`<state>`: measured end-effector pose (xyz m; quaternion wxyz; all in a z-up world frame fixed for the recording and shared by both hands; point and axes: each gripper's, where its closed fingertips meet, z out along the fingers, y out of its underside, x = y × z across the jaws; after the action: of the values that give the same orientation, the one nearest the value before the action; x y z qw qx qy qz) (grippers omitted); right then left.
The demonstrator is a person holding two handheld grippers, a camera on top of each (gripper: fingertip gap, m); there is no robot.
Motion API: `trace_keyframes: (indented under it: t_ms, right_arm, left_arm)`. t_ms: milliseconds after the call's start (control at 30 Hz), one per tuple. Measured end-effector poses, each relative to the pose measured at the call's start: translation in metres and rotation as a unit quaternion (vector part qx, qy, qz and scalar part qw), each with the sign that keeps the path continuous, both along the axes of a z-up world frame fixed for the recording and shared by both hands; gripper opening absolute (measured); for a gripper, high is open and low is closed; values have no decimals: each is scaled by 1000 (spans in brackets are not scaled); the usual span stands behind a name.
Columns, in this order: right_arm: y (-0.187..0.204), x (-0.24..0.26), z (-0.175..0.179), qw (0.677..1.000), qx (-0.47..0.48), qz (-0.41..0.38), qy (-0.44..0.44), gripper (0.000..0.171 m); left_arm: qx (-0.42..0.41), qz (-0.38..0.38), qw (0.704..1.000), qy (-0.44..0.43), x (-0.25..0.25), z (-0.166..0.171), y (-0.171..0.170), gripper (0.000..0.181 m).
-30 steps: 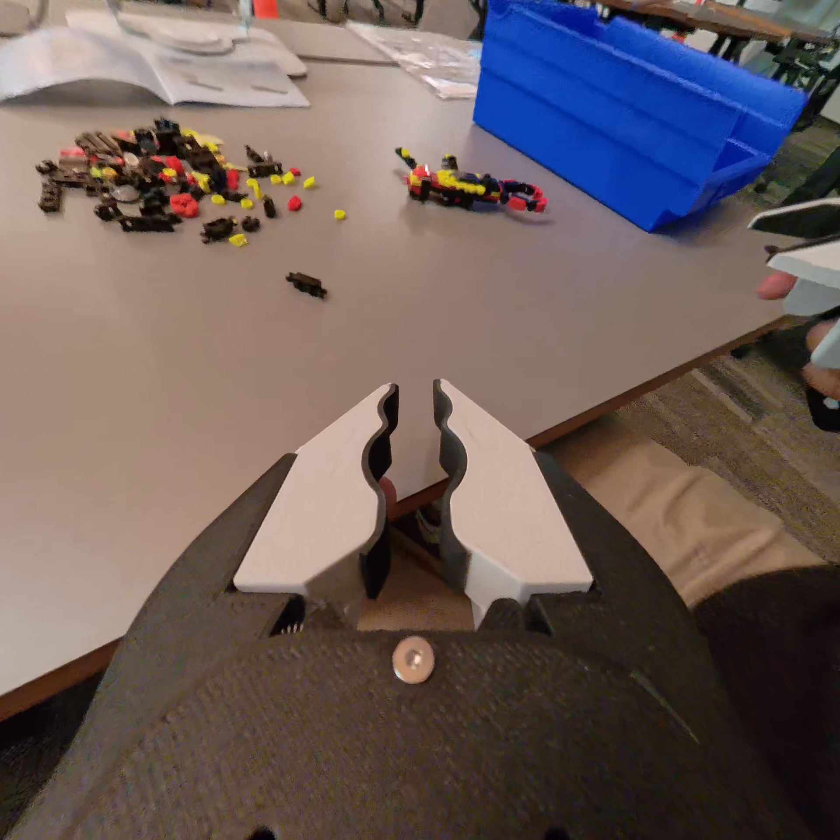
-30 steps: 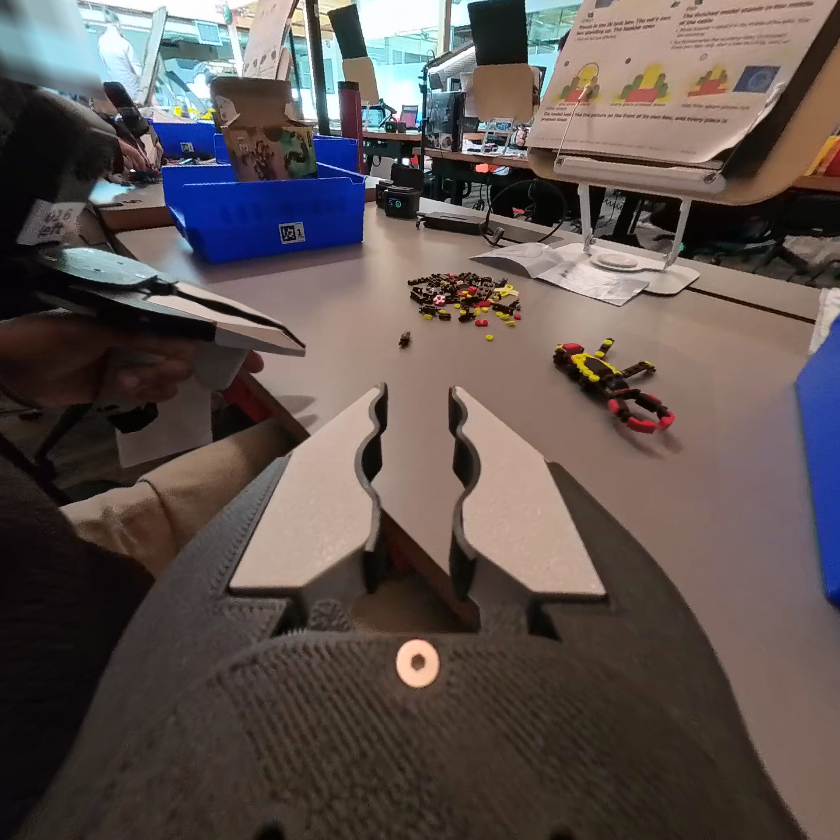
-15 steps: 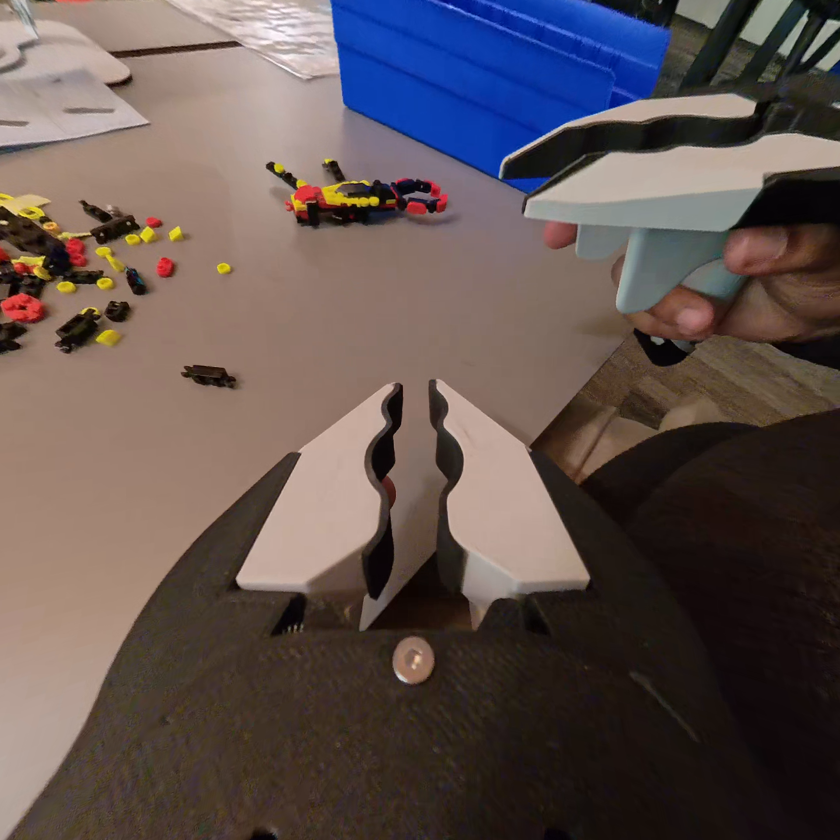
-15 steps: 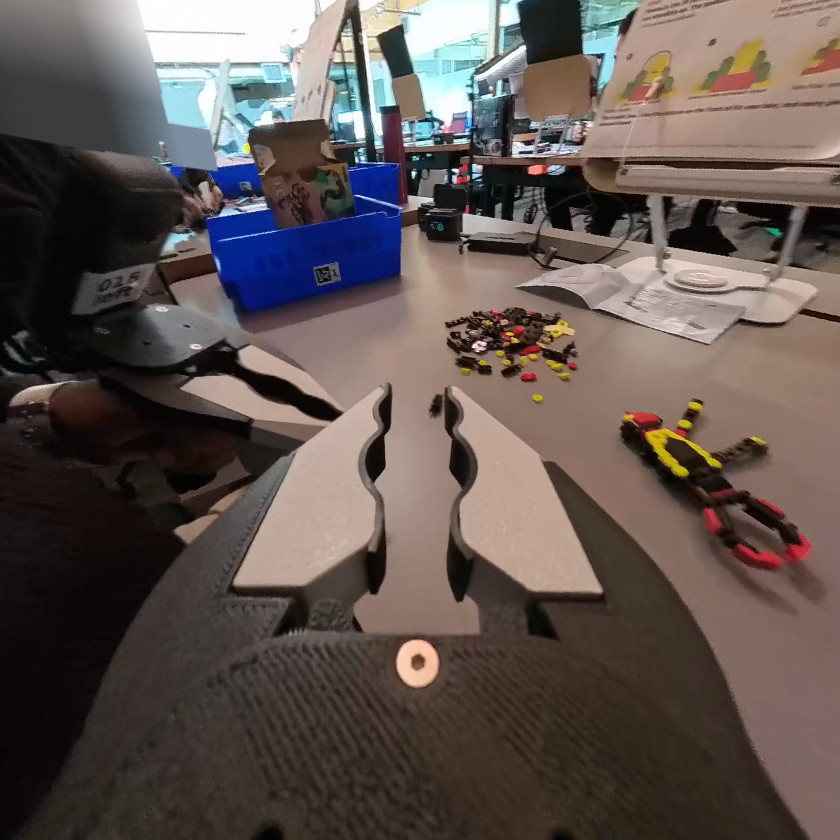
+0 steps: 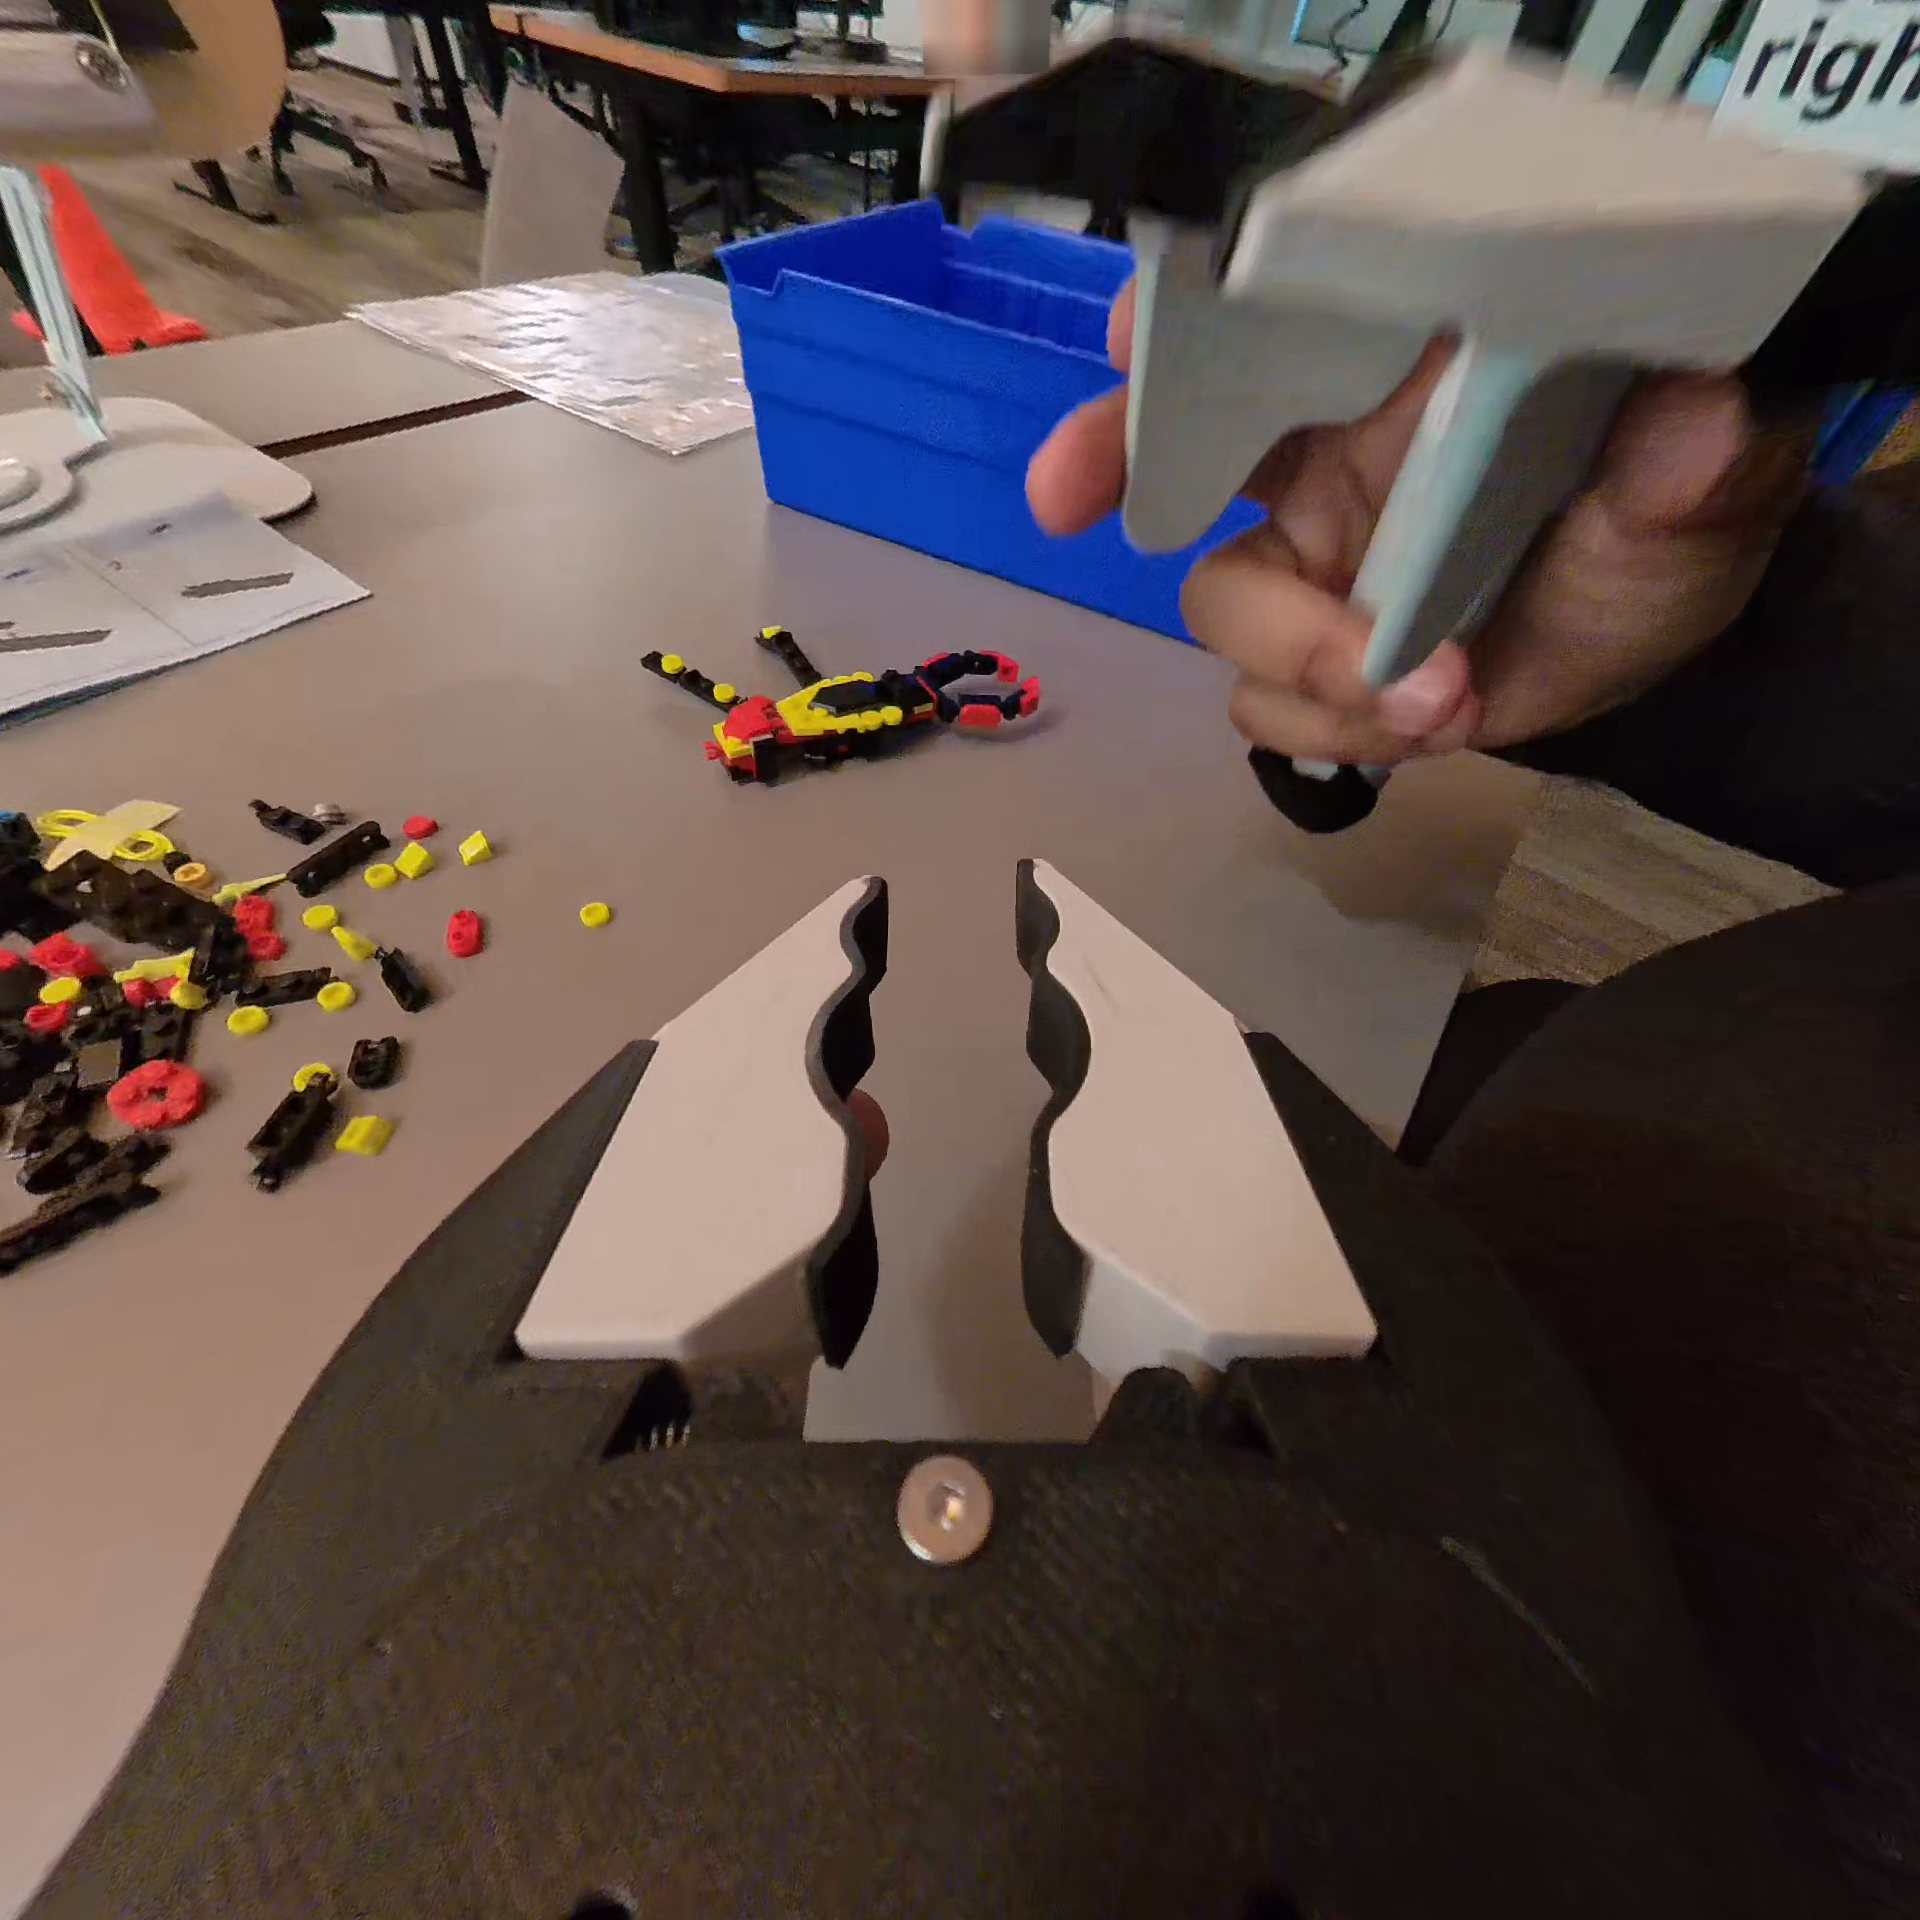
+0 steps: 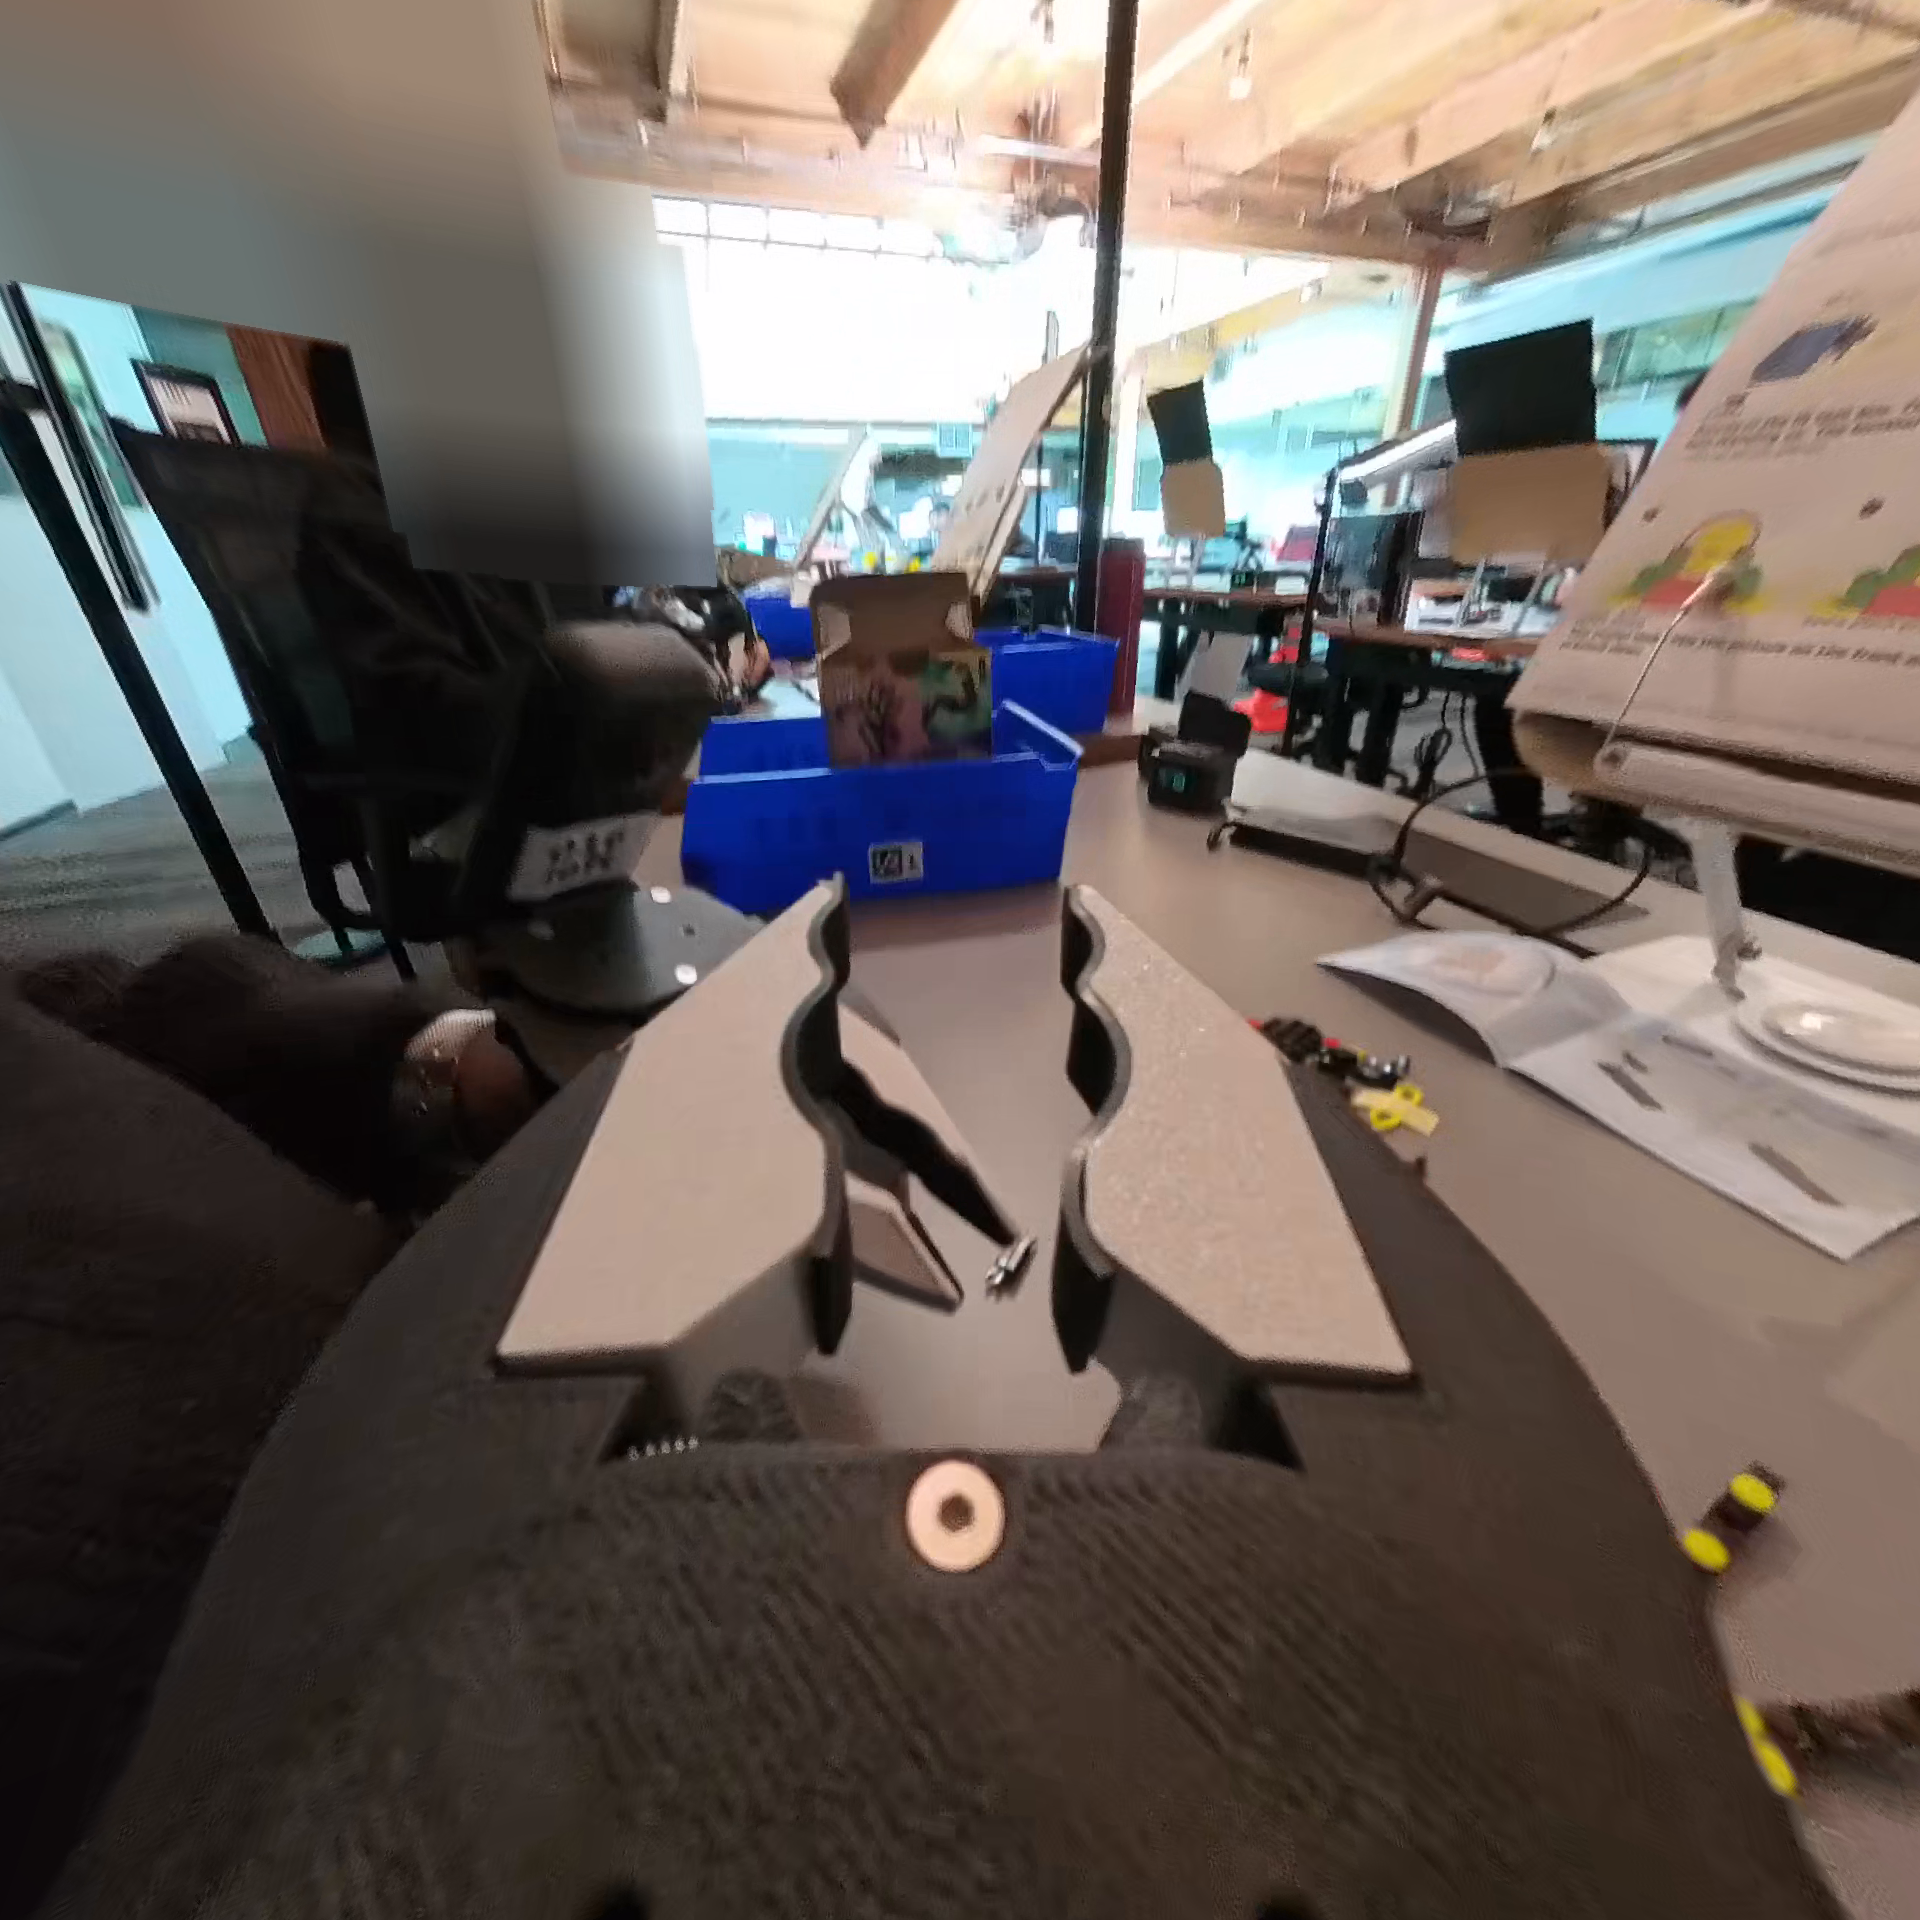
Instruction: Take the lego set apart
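Observation:
The lego model (image 5: 852,712), a red, yellow and black scorpion shape, lies whole on the grey table (image 5: 1091,748) ahead of my left gripper (image 5: 951,878). That gripper is open and empty, low over the table's near edge. A hand (image 5: 1351,582) holds the right gripper above and right of the model, blurred. In the right wrist view my right gripper (image 6: 956,894) is open and empty. The left gripper's fingers (image 6: 899,1252) show between its jaws, next to one small black piece (image 6: 1006,1265). Yellow studs of the model (image 6: 1730,1522) show at the lower right.
A pile of loose black, red and yellow pieces (image 5: 156,987) lies left of the model. A blue bin (image 5: 935,395) stands behind it, and another blue bin (image 6: 883,821) at the table's far end. A booklet (image 5: 135,592) and a sheet stand (image 6: 1766,582) are nearby. My hands' fingertips stand some 10 cm from each other.
Both grippers have moved in over the table and their jaws have opened wider. The right gripper has come up beside the left, above the model's right side.

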<state>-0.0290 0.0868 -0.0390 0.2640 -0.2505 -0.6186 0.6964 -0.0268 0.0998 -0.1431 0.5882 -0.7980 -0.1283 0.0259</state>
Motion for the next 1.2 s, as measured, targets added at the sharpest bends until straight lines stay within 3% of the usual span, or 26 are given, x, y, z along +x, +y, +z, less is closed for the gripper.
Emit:
trace_keyframes:
  t_ms: [100,233,333,500,667,800,967,1067,1200]
  right_arm:
    - [12,-13,3,1000,6,-1,2,41]
    - [26,-23,-31,997,52,1,-63,56]
    - [46,-34,-52,992,86,-51,-82,60]
    - [97,-51,-90,966,150,-156,-145,85]
    - [125,-61,-127,938,139,-204,-242,88]
    - [134,-66,-146,917,193,-235,-259,70]
    - [144,-67,-171,891,247,-255,-284,60]
    - [139,-63,-183,885,256,-235,-311,31]
    - [111,-50,-182,900,251,-161,-319,31]
  left_arm:
    - [-15,10,1000,2,-13,-7,6,24]
    - [-39,31,999,-13,-22,-15,1,21]
    - [-40,37,999,1,-26,-11,1,17]
    - [-37,30,999,-8,-33,-15,14,18]
    - [-43,31,999,11,-34,-19,17,18]
    - [-43,33,998,27,-36,-21,16,18]
    - [-32,30,999,10,-35,-19,15,19]
    - [-38,30,999,11,-35,-22,15,19]
    - [-56,39,997,31,-40,-27,13,18]
